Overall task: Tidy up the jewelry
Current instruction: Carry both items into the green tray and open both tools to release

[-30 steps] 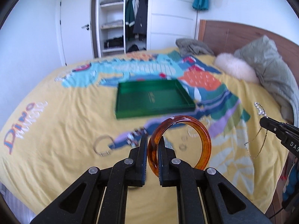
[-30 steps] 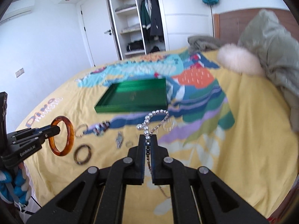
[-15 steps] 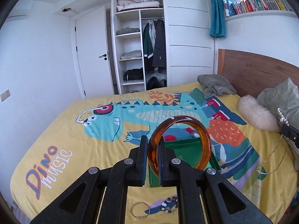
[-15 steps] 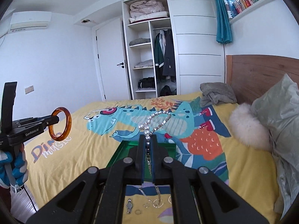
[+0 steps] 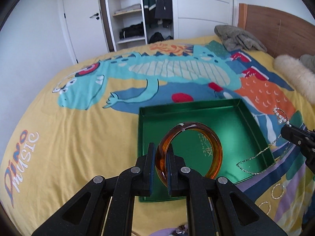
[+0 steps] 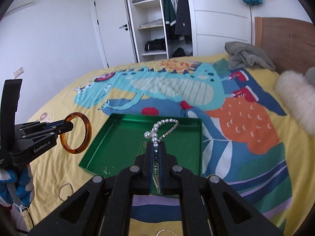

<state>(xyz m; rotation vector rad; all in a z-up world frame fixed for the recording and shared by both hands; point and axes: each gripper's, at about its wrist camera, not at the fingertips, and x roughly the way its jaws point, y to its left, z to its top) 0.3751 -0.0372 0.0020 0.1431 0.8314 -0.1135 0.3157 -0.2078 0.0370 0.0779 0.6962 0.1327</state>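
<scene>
Amber bangle (image 5: 189, 153): held upright on its edge, its near rim pinched between the jaws of the left gripper (image 5: 159, 169). Jaws closed tight on the band. Through the left wrist camera the ring frames the floor of the green tray (image 5: 254, 122); the right wrist camera shows the bangle (image 6: 76, 133) to the left of the tray, over bare yellow bedspread. Cannot tell how high it hangs above the cover.

Pearl necklace (image 6: 157, 131): clamped in the right gripper (image 6: 156, 153), jaws closed on the strand. A loop of pearls and sparkly chain stands up past the fingertips, over the tray (image 6: 102, 137). From the left wrist camera the thin chain (image 5: 256, 161) droops from the right gripper (image 5: 291, 135) in a slack curve across the tray's right-hand wall.

Tray: shallow, square, shiny green, sitting flat on the bedspread (image 5: 78, 137). Faint lettering on its floor; nothing lying inside that I can make out.

Loose pieces: a few silver rings (image 5: 277, 191) on the cover near the tray's front right corner; another ring (image 6: 66, 189) in front of its left corner.

Person: a hand in a blue-and-white glove (image 6: 19, 184) grips the left gripper's handle.

Beyond: grey cloth heap (image 6: 248, 56) and fluffy white cushion (image 6: 295, 98) by the wooden headboard (image 6: 285, 41); open wardrobe (image 6: 157, 19) with hanging coats; white door (image 6: 112, 29).
</scene>
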